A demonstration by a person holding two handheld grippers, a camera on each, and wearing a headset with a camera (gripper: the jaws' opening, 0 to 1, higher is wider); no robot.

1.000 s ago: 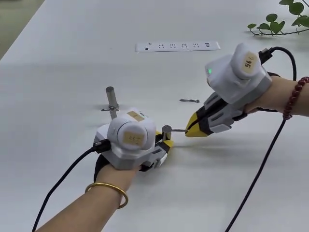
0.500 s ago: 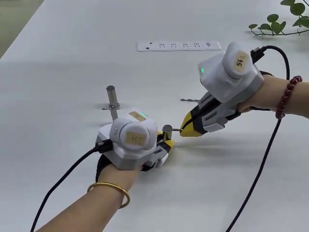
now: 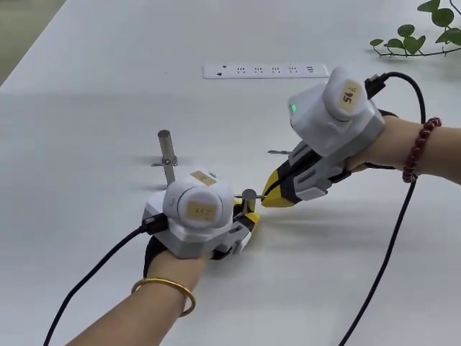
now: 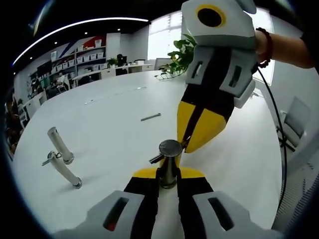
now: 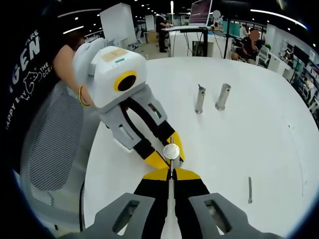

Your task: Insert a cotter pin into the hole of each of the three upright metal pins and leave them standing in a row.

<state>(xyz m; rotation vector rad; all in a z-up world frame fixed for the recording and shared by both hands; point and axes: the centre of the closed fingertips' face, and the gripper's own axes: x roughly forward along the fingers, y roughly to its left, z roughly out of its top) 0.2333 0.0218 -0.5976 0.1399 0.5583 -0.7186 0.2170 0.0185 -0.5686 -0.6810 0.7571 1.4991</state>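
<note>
Out past the left tongs' outer side: two other pins [image 5: 222, 97] standing on the counter [image 3: 108, 86]. At least one has a cotter across it; can't tell about the second.

Left tongs [image 4: 168, 175] are clamped low on the shaft of the third metal pin [image 4: 169, 152], keeping it upright.

Right tongs [image 5: 171, 175] are closed on the tail of a cotter pin [image 4: 155, 159], nose almost against the pin head. The tip pokes out on the side away from the right tongs, so I judge it's through the hole.

Spare cotter pin [image 3: 282, 151] lies flat just behind the right tongs.

Handling: the metal pin looks stiff, smooth and tippy on its small foot, so I'd grip low and firm. The cotter looks thin, light and easily bent. I'd hold it near the loop end and push dead straight.
</note>
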